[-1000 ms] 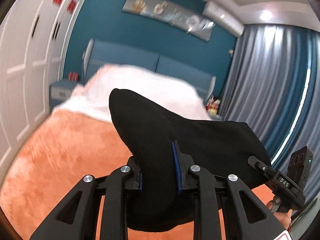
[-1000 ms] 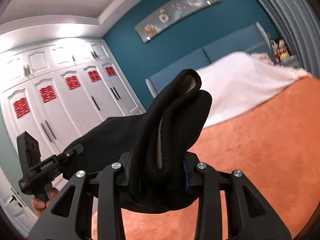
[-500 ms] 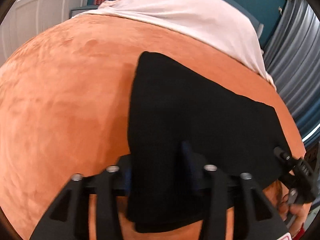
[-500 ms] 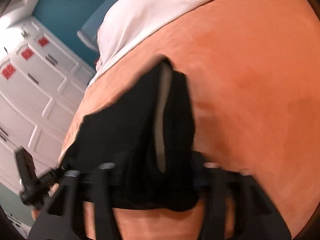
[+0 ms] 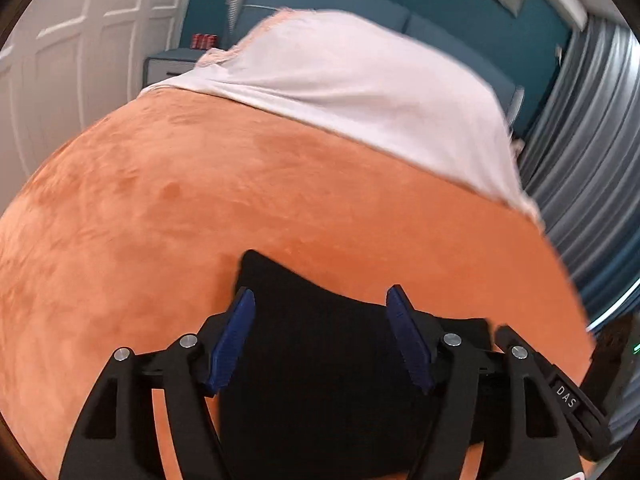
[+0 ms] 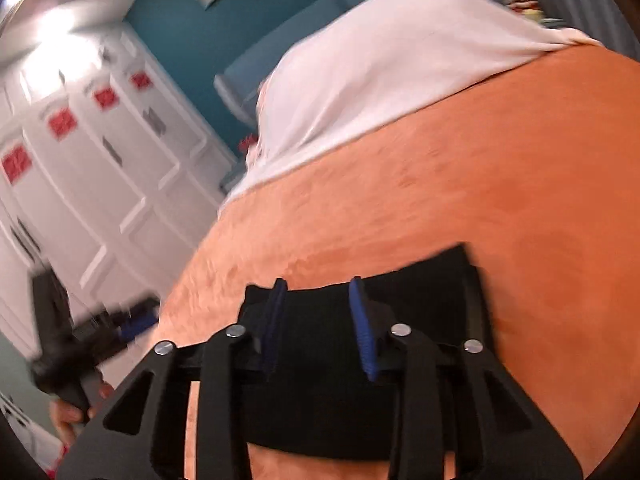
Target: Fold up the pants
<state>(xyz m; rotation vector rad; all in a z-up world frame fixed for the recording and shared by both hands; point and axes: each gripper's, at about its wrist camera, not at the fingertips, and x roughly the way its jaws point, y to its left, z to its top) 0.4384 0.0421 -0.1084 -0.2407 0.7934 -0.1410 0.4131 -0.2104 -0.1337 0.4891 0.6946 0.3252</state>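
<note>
Left wrist view: the black pants (image 5: pixel 320 360) lie on the bed under and between my left fingers (image 5: pixel 320 336), folded into a dark slab on the orange blanket (image 5: pixel 200 208). My left jaws have just been opening and now stand wide; the blue pads (image 5: pixel 234 340) are clear of the cloth on both sides, so I grip nothing there. The fold's far corner sits just ahead of the left pad.

In the right wrist view, the same pants (image 6: pixel 420 292) spread beneath my right fingers (image 6: pixel 318 320), their folded edge reaching off to the right of them. These jaws have just been closing, yet a gap shows between the pads (image 6: pixel 362 332) and the cloth lies flat below them, not pinched.

Further ahead of both pairs, a white sheet (image 5: pixel 360 88) covers the head of the bed. Off to the left of my right fingers, a hand (image 6: pixel 70 412) holds the other tool, blurred, before white wardrobe doors (image 6: pixel 100 184).
</note>
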